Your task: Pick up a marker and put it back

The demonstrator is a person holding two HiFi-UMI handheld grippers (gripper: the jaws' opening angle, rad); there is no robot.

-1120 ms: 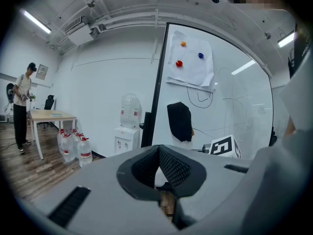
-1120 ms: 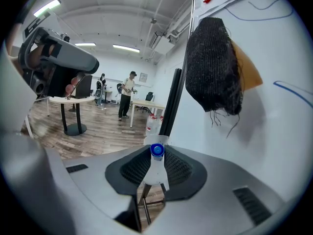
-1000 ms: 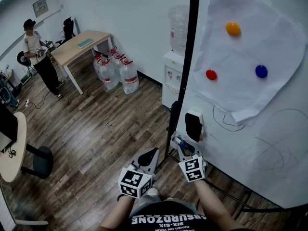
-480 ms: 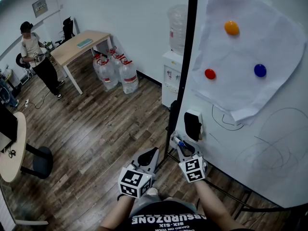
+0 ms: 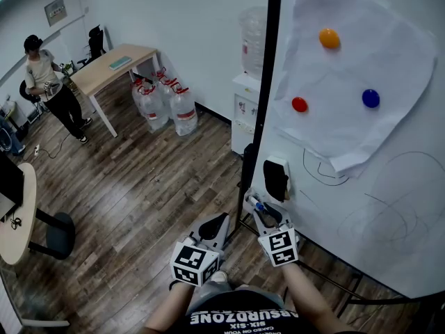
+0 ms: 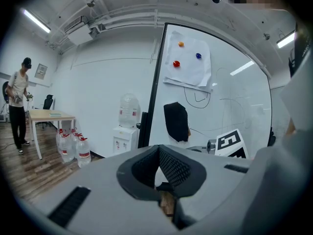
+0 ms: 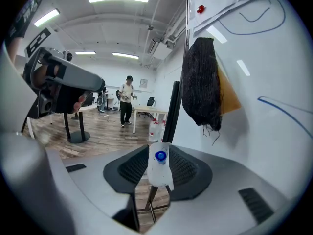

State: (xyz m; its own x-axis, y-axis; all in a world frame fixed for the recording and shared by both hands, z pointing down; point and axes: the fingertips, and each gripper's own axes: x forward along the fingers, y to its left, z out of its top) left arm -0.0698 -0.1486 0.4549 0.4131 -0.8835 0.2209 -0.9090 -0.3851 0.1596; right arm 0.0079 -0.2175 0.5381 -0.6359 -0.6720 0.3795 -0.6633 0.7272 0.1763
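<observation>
A white marker with a blue end (image 7: 159,163) stands between the jaws of my right gripper (image 7: 157,173), at the lower left edge of the whiteboard (image 5: 389,207). Those jaws have just been opening; a sliver of floor shows beside the marker and the pads no longer seem to press it. In the head view the marker (image 5: 260,205) lies at the right gripper (image 5: 261,211), just below the black eraser (image 5: 277,179). My left gripper (image 5: 214,225) hangs left of it over the floor, shut and empty, its pads meeting (image 6: 159,173).
A paper sheet (image 5: 348,82) hangs on the board under orange (image 5: 329,38), red (image 5: 300,104) and blue (image 5: 370,98) magnets. The board's black post (image 5: 263,96) stands beside a water dispenser (image 5: 247,110). Water bottles (image 5: 167,103), a table (image 5: 111,68) and a person (image 5: 49,82) are farther off.
The head view has drifted slightly, so the board sits a little higher in the picture. Both grippers stay where they were.
</observation>
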